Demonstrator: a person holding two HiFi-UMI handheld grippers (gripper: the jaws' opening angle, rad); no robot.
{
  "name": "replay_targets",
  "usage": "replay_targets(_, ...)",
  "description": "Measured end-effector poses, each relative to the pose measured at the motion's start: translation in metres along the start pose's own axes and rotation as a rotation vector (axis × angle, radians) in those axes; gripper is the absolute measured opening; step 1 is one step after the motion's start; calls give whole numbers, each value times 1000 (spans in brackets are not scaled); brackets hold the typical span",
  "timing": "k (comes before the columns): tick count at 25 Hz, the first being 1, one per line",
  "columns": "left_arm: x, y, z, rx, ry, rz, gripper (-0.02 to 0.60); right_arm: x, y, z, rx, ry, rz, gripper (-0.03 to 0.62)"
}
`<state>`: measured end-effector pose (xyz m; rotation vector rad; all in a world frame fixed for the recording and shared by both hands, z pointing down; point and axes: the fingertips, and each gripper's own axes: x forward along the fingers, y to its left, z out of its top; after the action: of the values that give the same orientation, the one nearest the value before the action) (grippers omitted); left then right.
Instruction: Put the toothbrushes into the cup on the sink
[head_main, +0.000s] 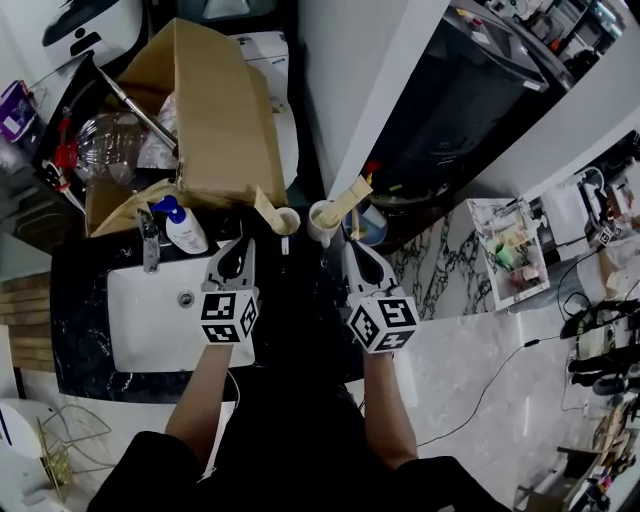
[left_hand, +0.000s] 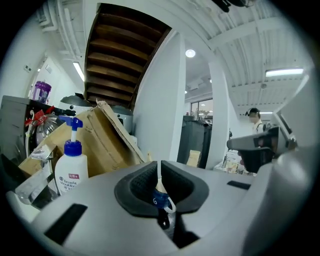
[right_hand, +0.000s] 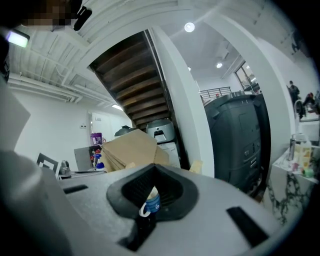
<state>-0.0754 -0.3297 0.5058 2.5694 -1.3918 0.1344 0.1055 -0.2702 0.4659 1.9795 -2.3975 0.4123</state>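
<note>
1. Forearms (head_main: 200, 395) rise from the bottom edge, and the body below them is cut off.
2. Left gripper (head_main: 240, 250) has its jaws almost together. Only a pale slit shows between the pads, with nothing gripped.
3. Right gripper (head_main: 355, 252) has its jaws fully closed and empty.
4. Just beyond the tips, past the far right corner of the sink (head_main: 130, 340), are a tan cup (head_main: 290, 228) and a white cup (head_main: 318, 234).
5. One brush (head_main: 264, 206) leans left out of the tan cup, and the other brush (head_main: 350, 197) leans right out of the white cup. Their lower ends are hidden inside.
6. The dark counter (head_main: 80, 270) swallows the cup bases, so I cannot tell exactly where they rest.
</note>
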Motion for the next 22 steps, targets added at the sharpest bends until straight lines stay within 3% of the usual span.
replay_targets(13,-28,-29,23,30,-59,-70,3,-43,7,18,-20,-61,-24,2)
replay_targets(22,-54,-71,41,77,-97,-46,3,-71,-3,35,-27,-100,46,2)
